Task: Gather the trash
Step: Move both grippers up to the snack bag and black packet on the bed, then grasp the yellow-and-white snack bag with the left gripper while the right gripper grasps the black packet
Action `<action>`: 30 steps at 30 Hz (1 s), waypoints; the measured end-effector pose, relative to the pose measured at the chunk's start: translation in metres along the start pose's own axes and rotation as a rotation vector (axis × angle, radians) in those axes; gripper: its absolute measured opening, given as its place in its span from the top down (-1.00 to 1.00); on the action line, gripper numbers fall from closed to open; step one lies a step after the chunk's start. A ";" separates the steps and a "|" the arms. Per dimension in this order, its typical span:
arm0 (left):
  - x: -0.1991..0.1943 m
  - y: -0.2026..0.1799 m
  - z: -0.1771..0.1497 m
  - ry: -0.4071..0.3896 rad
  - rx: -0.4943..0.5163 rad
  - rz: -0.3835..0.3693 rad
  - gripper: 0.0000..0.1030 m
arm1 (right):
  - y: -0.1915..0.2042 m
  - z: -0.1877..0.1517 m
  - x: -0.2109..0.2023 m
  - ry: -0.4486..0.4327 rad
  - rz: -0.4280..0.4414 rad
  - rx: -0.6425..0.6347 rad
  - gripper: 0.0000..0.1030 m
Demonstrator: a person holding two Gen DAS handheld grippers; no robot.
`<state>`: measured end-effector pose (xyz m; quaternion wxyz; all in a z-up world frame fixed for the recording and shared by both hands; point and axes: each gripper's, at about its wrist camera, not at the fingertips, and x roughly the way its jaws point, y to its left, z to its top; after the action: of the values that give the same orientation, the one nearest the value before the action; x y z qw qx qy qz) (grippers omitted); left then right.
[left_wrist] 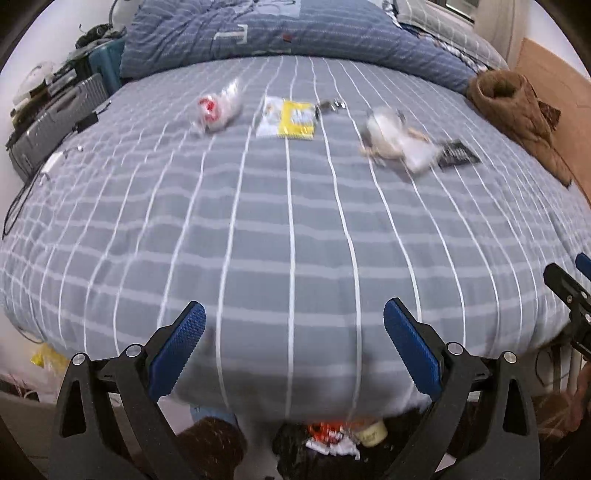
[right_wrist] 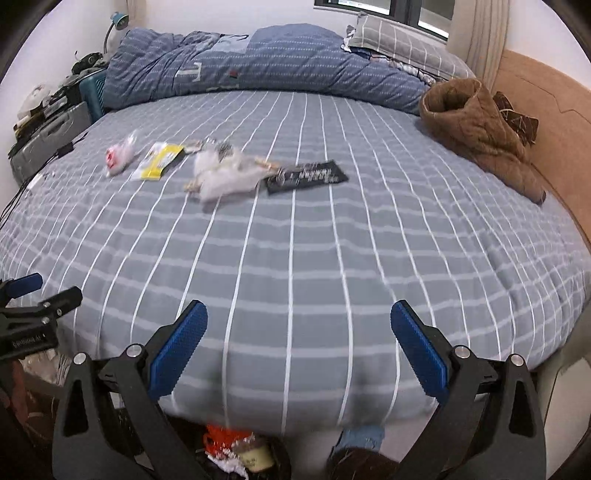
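You face a wide bed (right_wrist: 295, 240) under a grey sheet checked with white lines. At twelve o'clock a rumpled blue quilt (right_wrist: 266, 62) lies across its far side, with a grey checked pillow (right_wrist: 402, 44) at one o'clock below a dark-framed window (right_wrist: 369, 7). A brown padded headboard (right_wrist: 546, 122) runs along at two to three o'clock. At ten o'clock, grey cases (left_wrist: 55, 118) and a teal crate (left_wrist: 107, 62) stand against the white wall (right_wrist: 55, 33).

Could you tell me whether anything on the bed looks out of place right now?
Yes. Litter lies scattered across the far half of the bed sheet: a red-and-white crumpled bag, a yellow packet, a clear crumpled wrapper and a black packet. A brown jacket lies bunched near the headboard.
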<state>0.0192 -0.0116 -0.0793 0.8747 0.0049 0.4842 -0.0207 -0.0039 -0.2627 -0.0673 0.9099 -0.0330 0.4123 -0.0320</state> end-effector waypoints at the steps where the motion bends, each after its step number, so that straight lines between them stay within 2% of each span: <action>1: 0.003 0.001 0.009 -0.004 -0.005 0.000 -0.85 | -0.002 0.010 0.006 -0.003 0.000 0.000 -0.86; 11: 0.049 0.007 0.089 -0.031 -0.033 0.008 -0.85 | -0.014 0.071 0.070 -0.001 -0.004 -0.009 -0.84; 13: 0.062 0.008 0.104 -0.033 -0.033 0.013 -0.85 | -0.019 0.084 0.089 0.009 -0.006 -0.005 -0.77; 16: 0.084 0.007 0.126 -0.036 -0.031 0.021 -0.85 | -0.027 0.101 0.118 0.042 -0.024 0.009 -0.73; 21: 0.119 0.005 0.156 -0.028 -0.047 0.017 -0.85 | -0.038 0.125 0.163 0.098 -0.002 0.050 -0.67; 26: 0.146 0.000 0.173 -0.017 -0.051 0.011 -0.85 | -0.044 0.141 0.200 0.177 0.011 0.119 -0.50; 28: 0.153 -0.001 0.179 -0.012 -0.059 0.007 -0.85 | -0.046 0.146 0.209 0.201 0.017 0.153 -0.49; 30: 0.158 -0.003 0.185 -0.023 -0.046 0.036 -0.85 | -0.047 0.150 0.216 0.220 0.023 0.197 -0.50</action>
<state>0.2599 -0.0247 -0.1150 0.8804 -0.0067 0.4742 0.0060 0.2501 -0.3233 -0.1263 0.8583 0.0647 0.5048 -0.0655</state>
